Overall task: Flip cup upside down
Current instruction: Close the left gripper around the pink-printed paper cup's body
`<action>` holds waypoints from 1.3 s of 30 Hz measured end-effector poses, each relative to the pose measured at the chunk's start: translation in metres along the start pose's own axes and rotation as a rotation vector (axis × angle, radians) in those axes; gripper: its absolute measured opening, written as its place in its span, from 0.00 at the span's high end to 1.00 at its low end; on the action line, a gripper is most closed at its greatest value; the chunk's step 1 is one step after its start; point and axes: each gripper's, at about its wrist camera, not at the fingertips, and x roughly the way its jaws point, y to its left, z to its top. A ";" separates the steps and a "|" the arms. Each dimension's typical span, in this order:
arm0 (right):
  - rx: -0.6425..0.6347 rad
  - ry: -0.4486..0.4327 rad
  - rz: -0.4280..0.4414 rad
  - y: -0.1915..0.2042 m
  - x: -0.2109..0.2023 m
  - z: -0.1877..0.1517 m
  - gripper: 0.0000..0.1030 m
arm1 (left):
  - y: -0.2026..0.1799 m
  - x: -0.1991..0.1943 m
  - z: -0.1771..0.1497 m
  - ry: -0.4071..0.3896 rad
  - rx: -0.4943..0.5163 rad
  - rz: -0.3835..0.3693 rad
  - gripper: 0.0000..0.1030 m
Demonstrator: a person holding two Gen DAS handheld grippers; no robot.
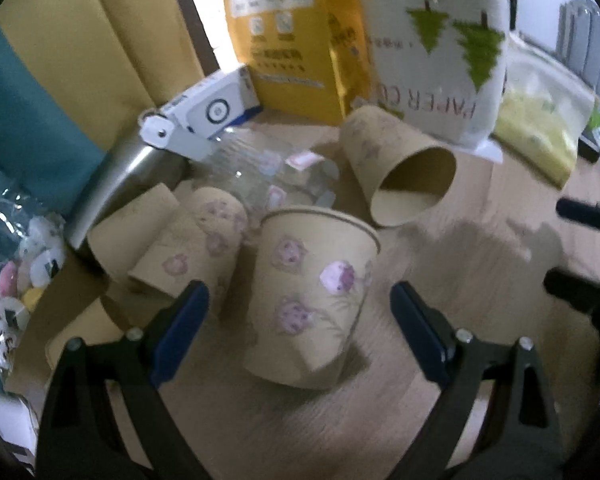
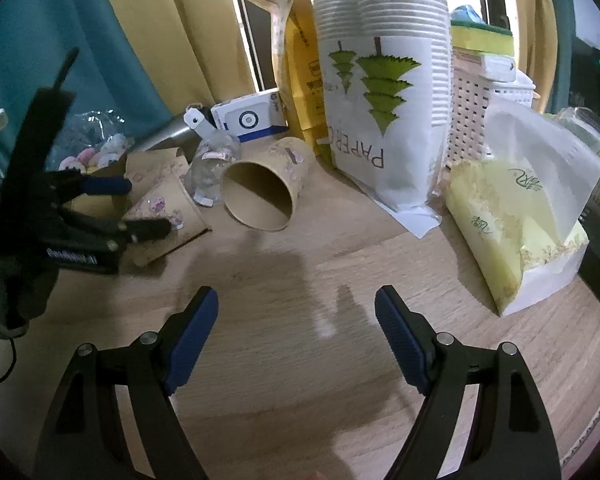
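A tan paper cup with pink flowers (image 1: pixel 308 300) stands on the wooden table, base up and rim down, slightly tilted. My left gripper (image 1: pixel 300 304) is open, its blue pads on either side of this cup without touching it. A second tan cup (image 1: pixel 400 168) lies on its side behind, mouth facing the camera; it also shows in the right wrist view (image 2: pixel 264 188). Two more cups (image 1: pixel 188 252) lie tipped at the left. My right gripper (image 2: pixel 296 312) is open and empty over bare table.
A white paper-cup bag (image 2: pixel 380 112), a yellow envelope (image 1: pixel 284 36), a blue-white box (image 1: pixel 216 108), a steel bottle (image 1: pixel 116 184) and a clear plastic wrapper (image 1: pixel 276 176) crowd the back. A yellow-green packet (image 2: pixel 512 224) lies right. The left gripper shows in the right wrist view (image 2: pixel 140 208).
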 end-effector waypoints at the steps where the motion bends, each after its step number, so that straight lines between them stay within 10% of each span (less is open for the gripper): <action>1: 0.000 0.001 0.002 0.000 0.001 0.000 0.19 | -0.002 0.006 -0.001 0.019 0.017 0.003 0.19; 5: 0.006 0.010 0.009 0.001 0.008 0.003 0.19 | -0.010 0.023 -0.003 0.071 0.072 0.007 0.36; 18: -0.188 0.059 0.142 0.016 -0.008 0.008 0.19 | -0.030 -0.034 -0.039 0.040 0.126 -0.180 0.39; 31: -0.957 0.207 0.698 0.120 -0.069 -0.003 0.19 | -0.087 -0.110 -0.153 0.080 0.216 -0.343 0.39; 39: -1.332 0.330 0.793 0.164 -0.054 -0.028 0.19 | -0.079 -0.126 -0.184 0.039 0.196 -0.415 0.36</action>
